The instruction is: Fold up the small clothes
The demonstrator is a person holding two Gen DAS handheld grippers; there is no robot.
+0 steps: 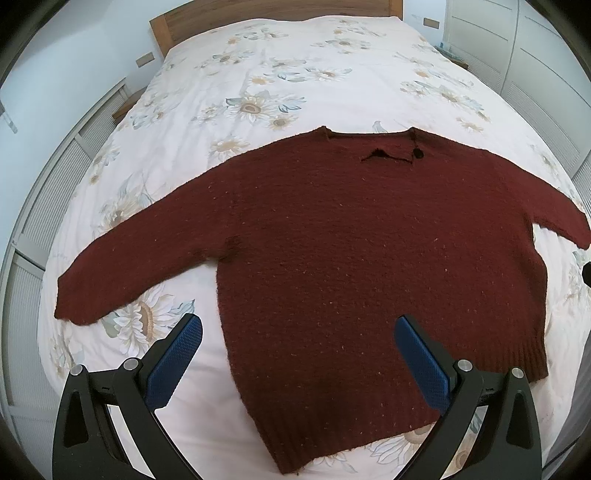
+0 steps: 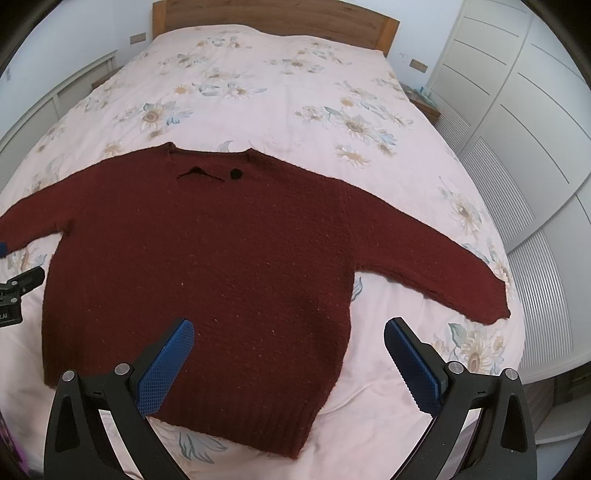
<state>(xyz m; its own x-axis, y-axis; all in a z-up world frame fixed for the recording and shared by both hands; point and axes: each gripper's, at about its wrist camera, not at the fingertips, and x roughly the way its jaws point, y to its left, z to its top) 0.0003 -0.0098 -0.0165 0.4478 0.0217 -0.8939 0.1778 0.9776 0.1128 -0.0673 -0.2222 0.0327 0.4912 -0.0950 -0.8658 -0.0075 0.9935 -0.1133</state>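
White wardrobe doors [image 2: 517,122] flank a bed [image 1: 295,74] with a floral cover, on which a dark red sweater [image 1: 369,240] lies flat, sleeves spread, neckline toward the headboard [image 2: 273,22]. Left gripper [image 1: 298,332] and right gripper [image 2: 289,336] hover above its hem corners, both spread wide and holding nothing.

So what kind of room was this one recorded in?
A bedroom, most likely: a bed with a wooden headboard and floral bedspread, a dark red sweater spread flat on it, and white wardrobe doors alongside.
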